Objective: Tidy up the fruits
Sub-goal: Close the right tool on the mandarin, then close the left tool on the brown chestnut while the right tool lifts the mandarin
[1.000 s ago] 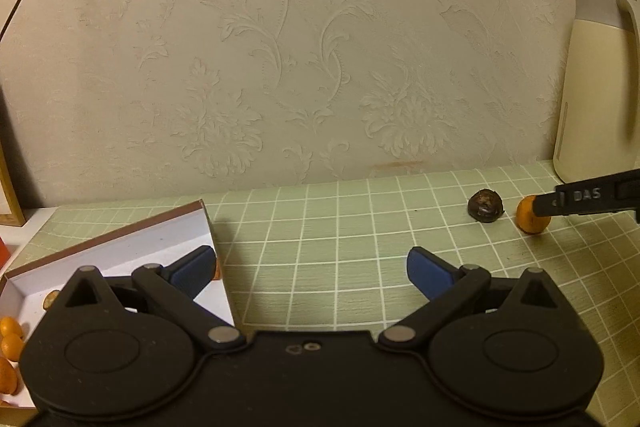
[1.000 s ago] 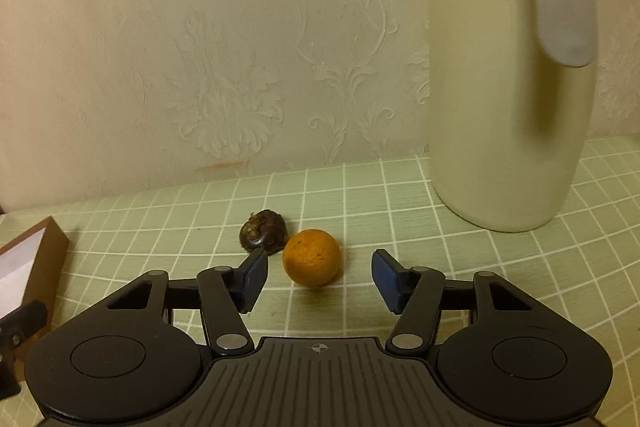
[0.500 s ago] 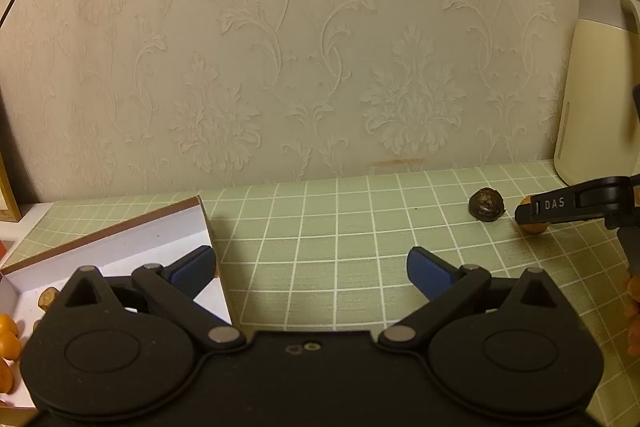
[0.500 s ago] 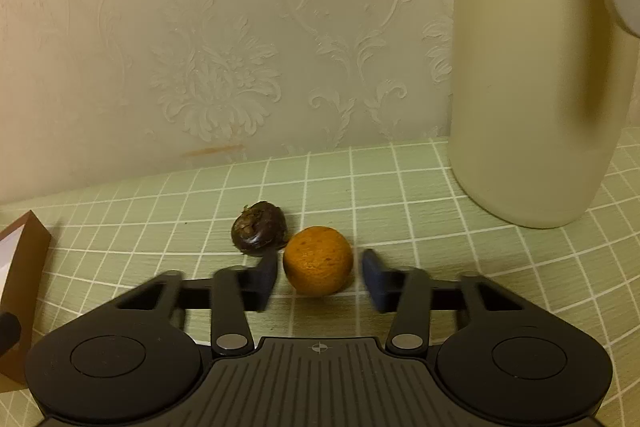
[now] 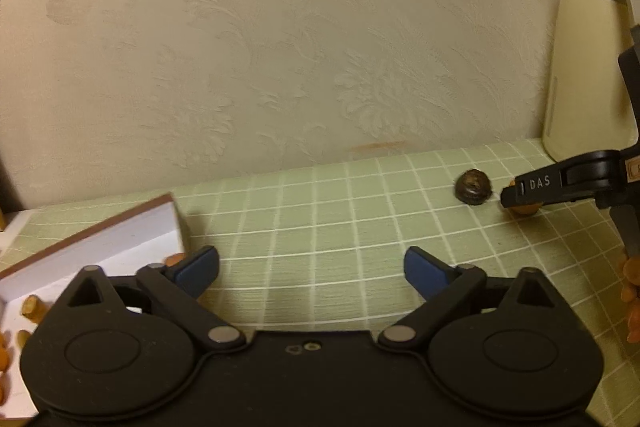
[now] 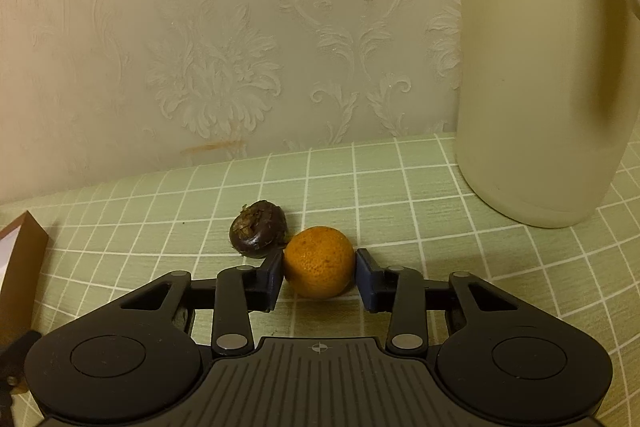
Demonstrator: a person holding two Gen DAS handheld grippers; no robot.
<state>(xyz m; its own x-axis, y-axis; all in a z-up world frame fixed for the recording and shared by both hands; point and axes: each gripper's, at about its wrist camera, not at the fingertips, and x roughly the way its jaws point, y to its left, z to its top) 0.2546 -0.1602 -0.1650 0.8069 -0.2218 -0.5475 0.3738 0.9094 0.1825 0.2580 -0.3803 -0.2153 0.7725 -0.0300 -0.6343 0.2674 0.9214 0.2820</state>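
Observation:
A small orange (image 6: 318, 261) lies on the green checked tablecloth (image 6: 400, 195), and my right gripper (image 6: 319, 267) is closing on it, both blue pads touching its sides. A dark brown round fruit (image 6: 258, 229) sits just behind and left of the orange, touching it. In the left wrist view the same dark fruit (image 5: 474, 187) and a sliver of the orange (image 5: 524, 209) show at far right, behind the right gripper's black finger. My left gripper (image 5: 312, 263) hovers over bare cloth, its jaws wide but closing, nothing between them.
A white box with a brown rim (image 5: 120, 239) stands at the left, holding several small oranges (image 5: 4, 359); its corner (image 6: 20, 259) shows in the right wrist view. A tall cream jug (image 6: 540, 67) stands against the patterned wall at the right.
The right gripper moved forward around the orange and its jaws narrowed until the pads met it. The left gripper's jaws drew in slightly; it stayed in place.

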